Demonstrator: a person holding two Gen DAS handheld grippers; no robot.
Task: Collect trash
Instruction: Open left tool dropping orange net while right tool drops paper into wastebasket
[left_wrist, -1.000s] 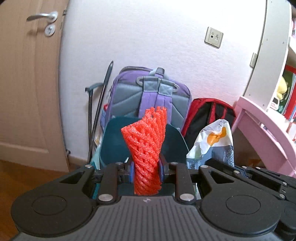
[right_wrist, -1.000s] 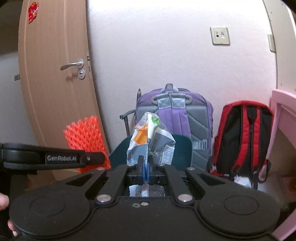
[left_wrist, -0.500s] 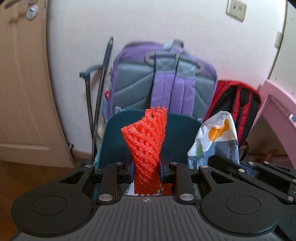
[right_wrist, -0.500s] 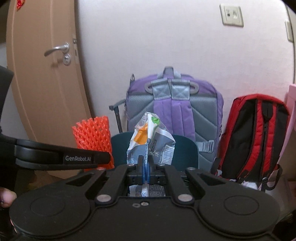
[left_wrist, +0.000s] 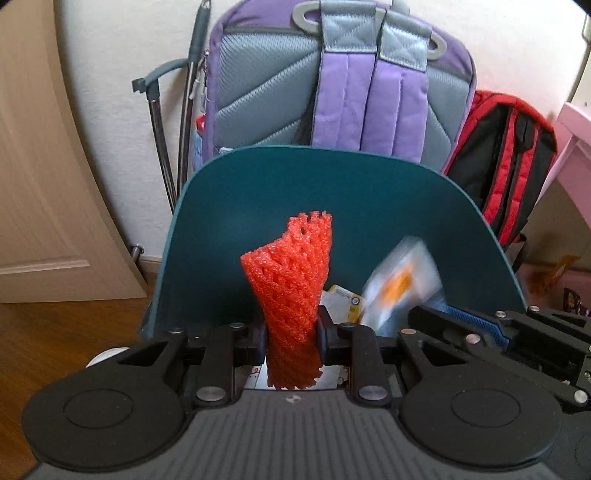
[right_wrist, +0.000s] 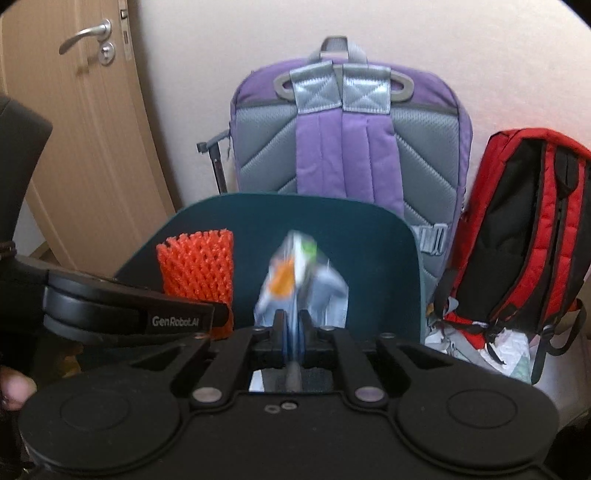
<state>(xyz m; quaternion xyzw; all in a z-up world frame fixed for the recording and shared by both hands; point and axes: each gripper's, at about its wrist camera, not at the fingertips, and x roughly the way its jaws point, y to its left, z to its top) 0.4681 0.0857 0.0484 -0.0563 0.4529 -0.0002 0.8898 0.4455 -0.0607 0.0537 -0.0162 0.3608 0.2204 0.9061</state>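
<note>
Both tongs opening: left tongs (left_wrist: 291, 334) around foam net (left_wrist: 291, 280), right tongs (right_wrist: 291, 332) around wrapper (right_wrist: 301, 280).

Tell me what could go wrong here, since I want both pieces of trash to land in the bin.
1. The snack wrapper is blurred as the right claw opens; being light, it may drift and miss the teal bin.
2. The orange foam net, squeezed in the left claw whose jaws are also opening, is springy and could snag on a pad or bounce out.
3. Trash missing rightward could land among the clutter beneath the red backpack.
</note>
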